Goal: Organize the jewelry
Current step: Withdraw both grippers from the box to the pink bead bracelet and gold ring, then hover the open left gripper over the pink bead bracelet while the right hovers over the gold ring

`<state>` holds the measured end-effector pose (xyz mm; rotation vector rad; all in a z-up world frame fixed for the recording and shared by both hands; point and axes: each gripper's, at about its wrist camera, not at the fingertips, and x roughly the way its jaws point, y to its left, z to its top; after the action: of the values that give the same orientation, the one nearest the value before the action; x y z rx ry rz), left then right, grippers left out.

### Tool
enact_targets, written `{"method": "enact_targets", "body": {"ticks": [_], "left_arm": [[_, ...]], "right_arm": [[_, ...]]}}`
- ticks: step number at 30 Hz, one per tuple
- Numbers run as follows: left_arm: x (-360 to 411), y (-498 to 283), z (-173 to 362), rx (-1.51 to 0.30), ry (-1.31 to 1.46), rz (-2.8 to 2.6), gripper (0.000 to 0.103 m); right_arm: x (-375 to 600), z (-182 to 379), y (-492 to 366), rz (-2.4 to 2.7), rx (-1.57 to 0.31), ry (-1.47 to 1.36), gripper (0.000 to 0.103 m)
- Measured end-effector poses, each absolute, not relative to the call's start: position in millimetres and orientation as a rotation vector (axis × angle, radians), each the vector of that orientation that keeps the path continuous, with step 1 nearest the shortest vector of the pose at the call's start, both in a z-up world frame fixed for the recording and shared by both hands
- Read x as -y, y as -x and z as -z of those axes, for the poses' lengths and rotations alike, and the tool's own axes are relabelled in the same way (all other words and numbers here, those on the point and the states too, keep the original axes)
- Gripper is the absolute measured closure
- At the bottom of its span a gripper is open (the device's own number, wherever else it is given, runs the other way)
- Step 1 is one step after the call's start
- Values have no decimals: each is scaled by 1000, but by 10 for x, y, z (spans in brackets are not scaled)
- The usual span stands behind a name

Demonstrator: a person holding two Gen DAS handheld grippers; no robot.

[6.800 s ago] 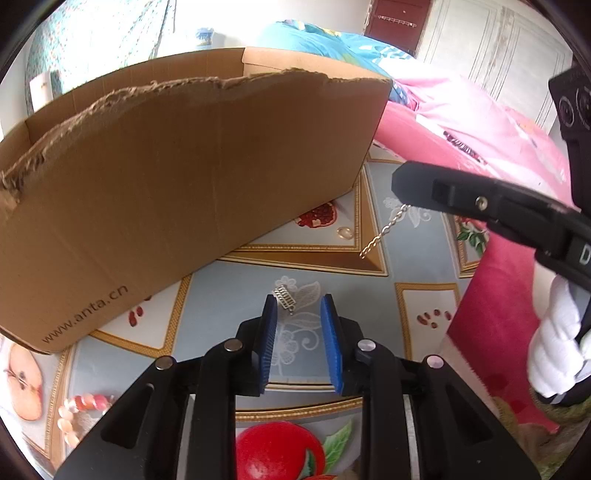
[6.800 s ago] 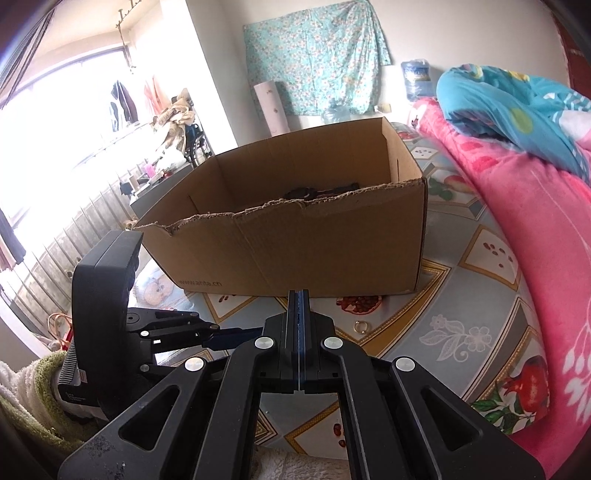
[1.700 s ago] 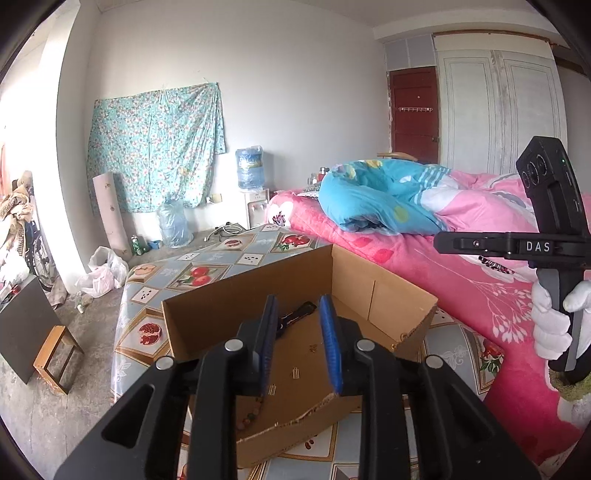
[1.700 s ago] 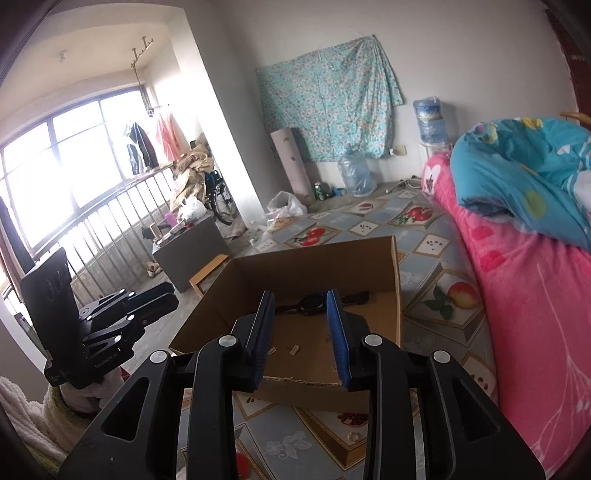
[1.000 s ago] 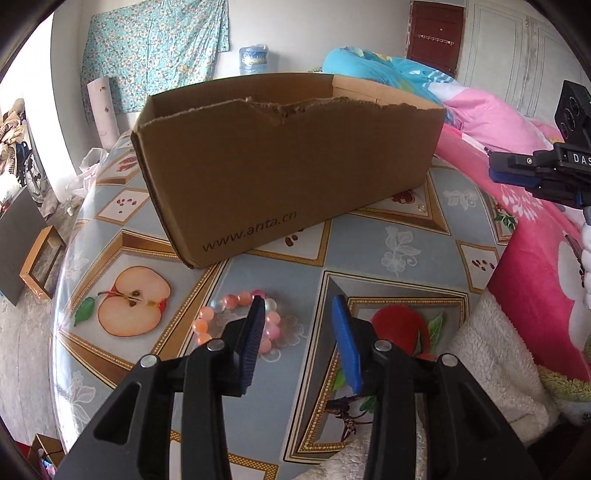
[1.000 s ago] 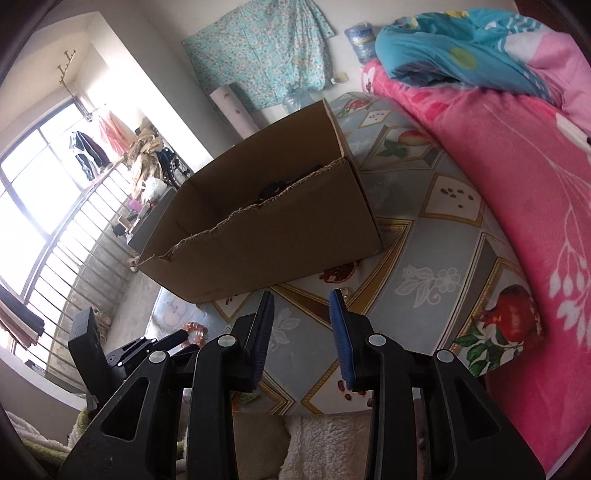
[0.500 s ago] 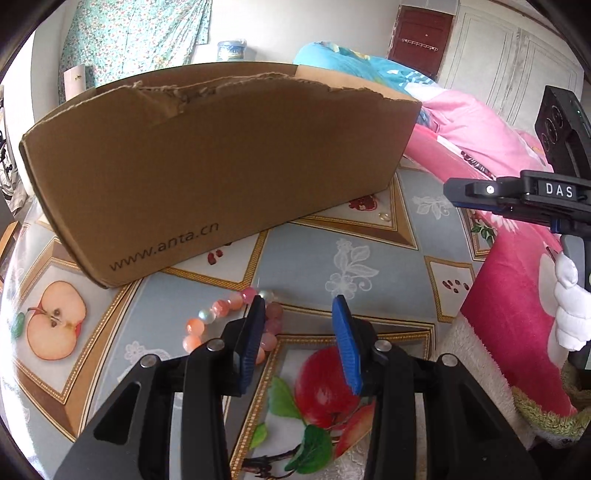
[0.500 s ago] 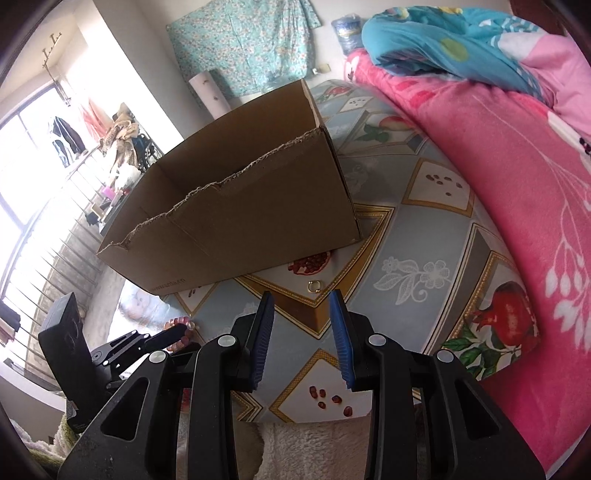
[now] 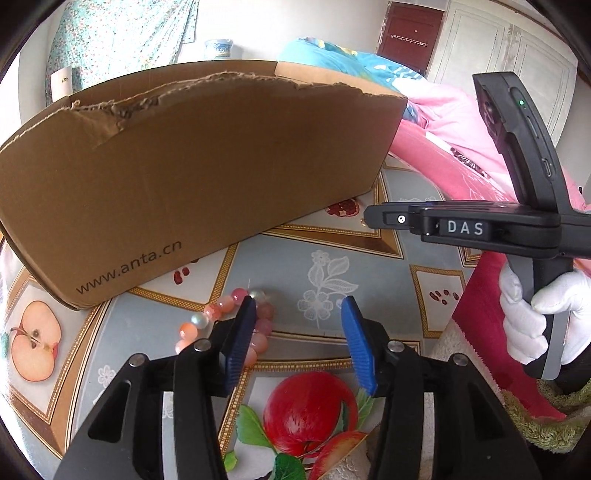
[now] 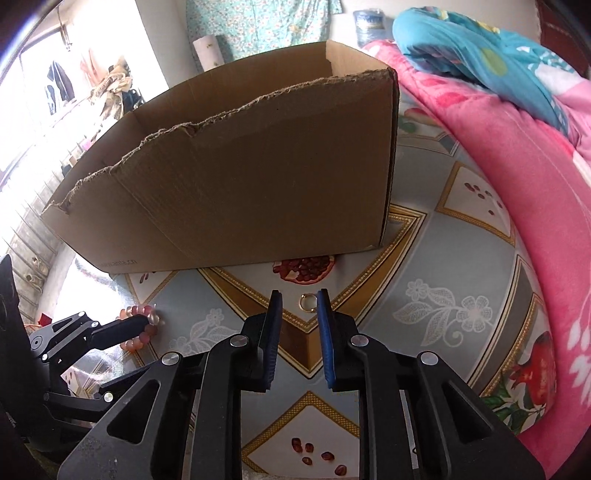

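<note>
Both tools are lining up pickups: the left gripper [image 9: 298, 308], jaws just widening and empty, has the glossy pink bead bracelet [image 9: 236, 314] at its ten o'clock, while the right gripper [image 10: 299, 301], jaws just narrowing but still apart, brackets a small gold ring [image 10: 306, 302] on the slick printed tablecloth [image 10: 424, 258]. Next, I'd judge, each must settle and pinch. At twelve o'clock waits the torn-edged corrugated cardboard box [image 10: 258, 177].

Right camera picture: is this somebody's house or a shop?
Most likely a home, probably a bedroom: a bed with a pink blanket beside the fruit-patterned table, a flowered cloth hung on the wall, and clothes hanging by the window.
</note>
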<state>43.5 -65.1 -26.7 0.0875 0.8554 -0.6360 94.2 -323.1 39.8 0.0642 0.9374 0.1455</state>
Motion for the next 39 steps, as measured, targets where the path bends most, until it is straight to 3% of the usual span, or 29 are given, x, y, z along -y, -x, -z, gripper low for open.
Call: {"method": "enact_targets", "body": {"ticks": [7, 39], "left_arm": [[642, -434, 265, -854, -95, 641, 55], [725, -350, 266, -834, -160, 599, 52]], "right_arm": [[3138, -311, -1005, -100, -940, 22, 94], [3115, -404, -629, -270, -991, -10, 94]]}}
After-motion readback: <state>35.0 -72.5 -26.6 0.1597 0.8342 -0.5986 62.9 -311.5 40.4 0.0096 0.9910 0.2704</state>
